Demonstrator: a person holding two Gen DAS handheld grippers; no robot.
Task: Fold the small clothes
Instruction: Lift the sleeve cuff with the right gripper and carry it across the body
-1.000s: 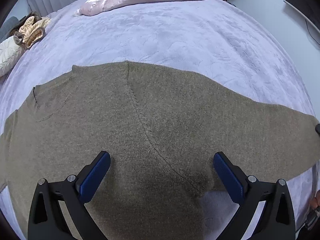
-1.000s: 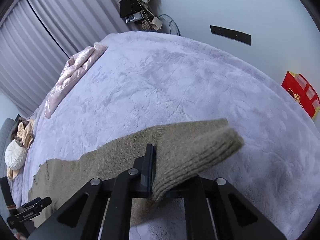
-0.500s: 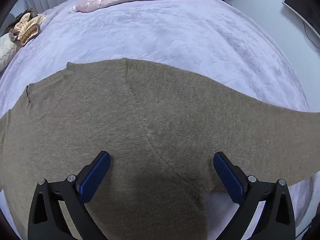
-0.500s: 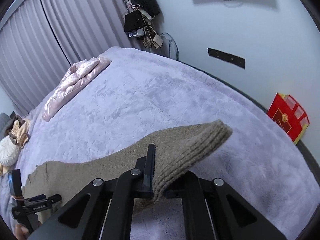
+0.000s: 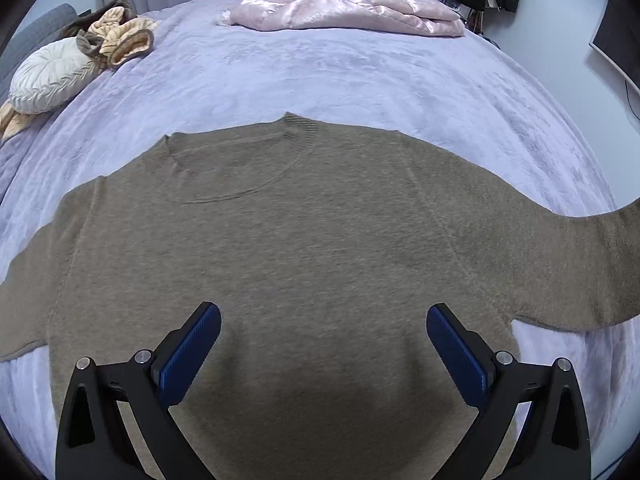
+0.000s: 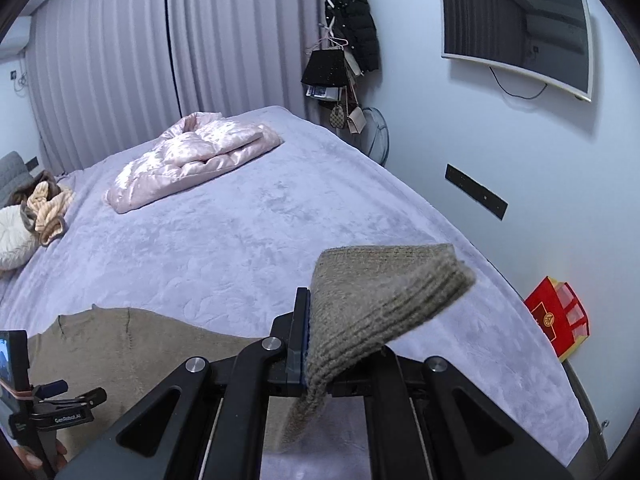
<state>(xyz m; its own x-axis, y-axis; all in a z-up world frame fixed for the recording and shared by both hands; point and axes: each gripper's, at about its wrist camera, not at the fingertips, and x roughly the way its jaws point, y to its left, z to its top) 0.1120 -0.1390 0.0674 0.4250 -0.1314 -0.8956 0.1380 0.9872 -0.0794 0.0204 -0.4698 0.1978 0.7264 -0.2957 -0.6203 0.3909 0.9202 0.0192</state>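
At the far left of the bed (image 5: 360,80), a round white cushion (image 5: 52,76) with pleated, radiating folds lies beside a crumpled cream-and-brown ribbed garment (image 5: 120,40). The bed is covered by a lilac plush spread with a faint embossed leaf pattern. Further right, at the head end, a glossy pink quilted blanket (image 5: 344,10) lies loosely folded.

The sweater (image 5: 300,248), an olive-brown fine knit with a ribbed neckband, lies flat and face up on the near half of the bed, its neck toward the pink blanket. Its sleeve on the left stretches out flat toward the picture's edge.

The left gripper (image 5: 323,344) hovers above the sweater's lower body, its black arms spread wide, its ridged blue pads well apart and holding nothing. Its shadow falls on the knit below.

On the right, the sweater's other sleeve sweeps out and rises off the spread. The right gripper (image 6: 308,332) is clenched on the cuff (image 6: 384,300) of that sleeve; the thick ribbed end fans out above the jaws, while the rest of the sleeve hangs below them.

Beyond the bed stand pleated grey curtains (image 6: 120,60), a dark coat (image 6: 356,24) and bags hung in the corner, a curved wall screen (image 6: 516,28), and a red box (image 6: 556,320) on the floor.
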